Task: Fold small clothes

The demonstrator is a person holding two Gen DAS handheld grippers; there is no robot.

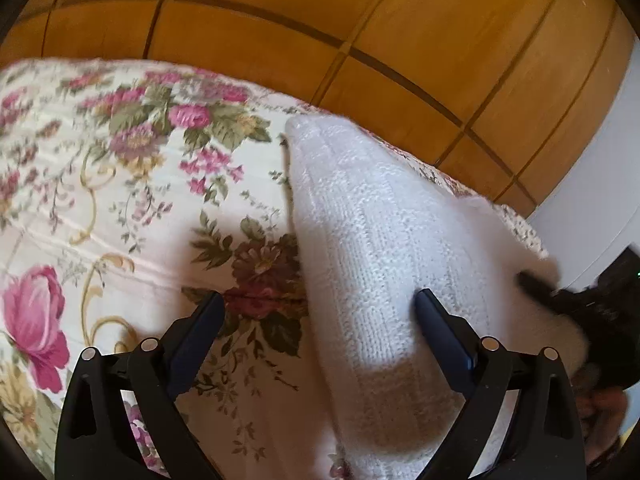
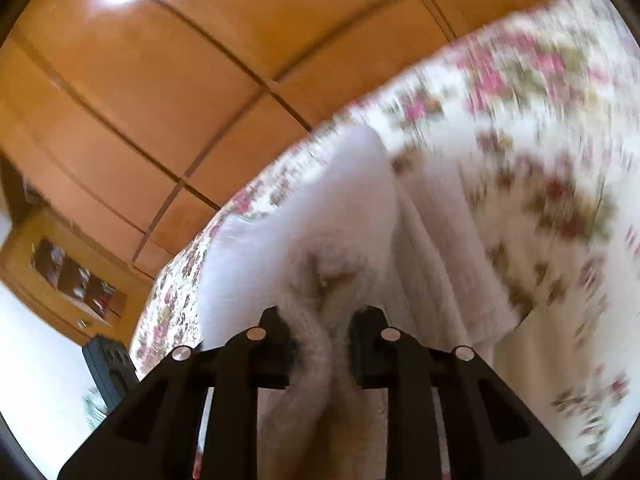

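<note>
Bedspread (image 1: pixel 100 184) lying flowered and flat across the left of the left wrist view, carrying nothing there but its own roses. Left tool (image 1: pixel 320 300) hanging just above it, jaws standing wide, gripping nothing: left finger (image 1: pixel 200 332) over bare cloth, right finger (image 1: pixel 440 332) over the near end of the white knit garment (image 1: pixel 360 220). Garment lying on the bed, right of centre, its long axis running away from the tool toward the wooden wardrobe (image 1: pixel 320 8) behind, far end narrowing to a rounded tip near the bed's edge, near end passing below the frame. Further right, right tool (image 1: pixel 560 300) biting into the garment's right edge, blurred there.

Seen from the right wrist: wardrobe panels (image 2: pixel 140 100) at left, then the right tool (image 2: pixel 324 320) at centre, jaws drawn narrow and pinching a bunched ridge of the knit (image 2: pixel 320 220) between them, fabric rising into the grip. Floral bedspread (image 2: pixel 540 160) streaking off to the right, badly smeared.

Judging the fold as hinging on that right edge: right hand already holding it, so nearer the work; carrying it leftward across the long axis probably needed, with the left tool well placed to pin the near end.
</note>
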